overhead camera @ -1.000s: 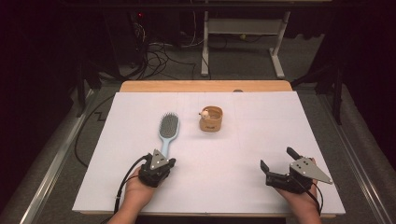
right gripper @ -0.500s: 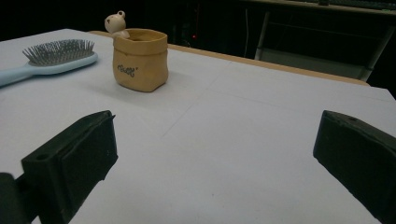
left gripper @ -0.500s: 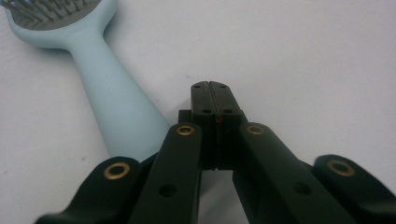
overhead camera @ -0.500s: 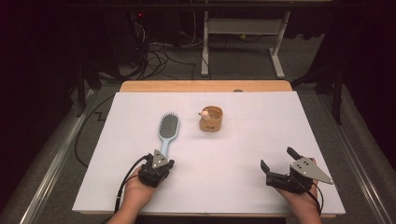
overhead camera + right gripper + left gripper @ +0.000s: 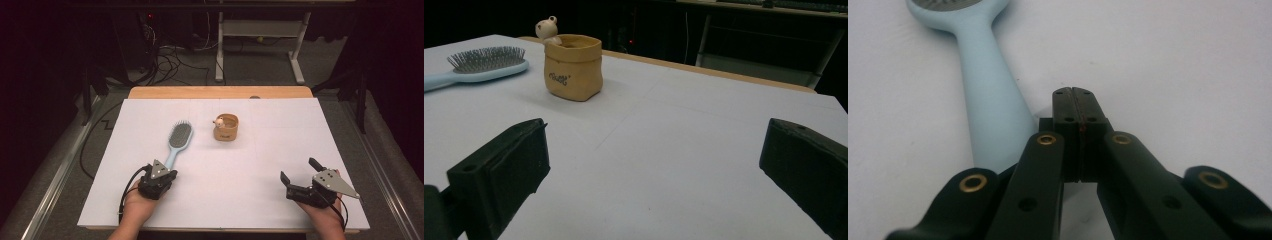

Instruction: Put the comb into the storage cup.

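I am at a table covered by a white sheet (image 5: 240, 200), holding tongs in each hand. My left tongs (image 5: 159, 176) rest on the sheet with the jaws pressed together on nothing; in the left gripper view their tips (image 5: 1078, 107) lie just beside the end of the brush's handle, not around it. The brush (image 5: 177, 140) is pale blue and lies flat with its bristles up, its head pointing away from me. Near the brush's head, on its right, stands a small tan pot (image 5: 226, 127) with a little pale figure at its rim. My right tongs (image 5: 301, 176) sit well to the right of the brush, jaws spread wide apart and empty.
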A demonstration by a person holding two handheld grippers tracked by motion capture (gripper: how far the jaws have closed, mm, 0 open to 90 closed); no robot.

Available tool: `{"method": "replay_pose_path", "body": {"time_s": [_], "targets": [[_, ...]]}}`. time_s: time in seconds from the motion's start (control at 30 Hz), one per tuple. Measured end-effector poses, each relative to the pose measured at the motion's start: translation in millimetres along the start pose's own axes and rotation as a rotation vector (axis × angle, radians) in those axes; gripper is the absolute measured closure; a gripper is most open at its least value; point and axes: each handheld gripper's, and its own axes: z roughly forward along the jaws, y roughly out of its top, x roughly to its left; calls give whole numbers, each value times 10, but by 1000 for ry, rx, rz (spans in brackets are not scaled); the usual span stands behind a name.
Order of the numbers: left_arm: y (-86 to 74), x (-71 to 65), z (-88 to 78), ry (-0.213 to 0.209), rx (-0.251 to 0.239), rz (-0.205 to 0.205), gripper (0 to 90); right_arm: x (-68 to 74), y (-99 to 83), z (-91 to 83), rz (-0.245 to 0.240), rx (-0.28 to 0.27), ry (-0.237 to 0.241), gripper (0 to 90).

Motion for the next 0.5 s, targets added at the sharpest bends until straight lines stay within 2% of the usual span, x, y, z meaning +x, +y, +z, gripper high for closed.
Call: {"method": "replay_pose_path", "body": {"time_s": [0.5], "targets": [[-111,233,-140,19,-18,-65,900,0,-3,1,1,1,2,2]]}}
